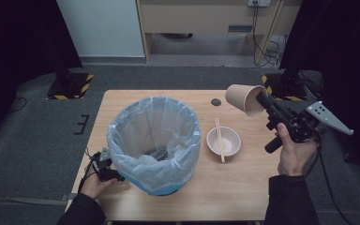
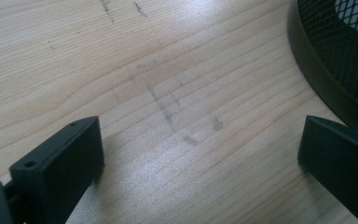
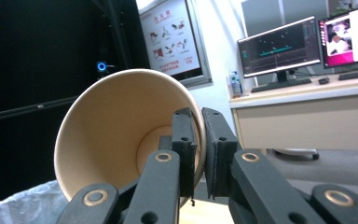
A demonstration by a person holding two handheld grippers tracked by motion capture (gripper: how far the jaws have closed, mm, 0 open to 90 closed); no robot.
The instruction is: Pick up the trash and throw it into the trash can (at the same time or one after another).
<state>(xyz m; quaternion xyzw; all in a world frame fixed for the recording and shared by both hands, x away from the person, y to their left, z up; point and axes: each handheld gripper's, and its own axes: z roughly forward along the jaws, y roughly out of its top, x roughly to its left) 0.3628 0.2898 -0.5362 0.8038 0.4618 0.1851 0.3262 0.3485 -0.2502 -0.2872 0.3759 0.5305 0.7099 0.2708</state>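
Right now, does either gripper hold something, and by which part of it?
The right gripper holds the paper cup by its rim wall, one jaw inside and one outside. The left gripper is open over the table, holding nothing.

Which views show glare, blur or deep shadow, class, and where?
High view: dark at both sides, table evenly lit. Left gripper view: pale glare on the wood between the open left gripper jaws, which are blurred. Right gripper view: paper cup sharp, monitors bright.

We are seeing two computer monitors (image 3: 279, 49) glowing on a beige desk (image 3: 303, 116), and a printed poster (image 3: 172, 35) hanging beside them.
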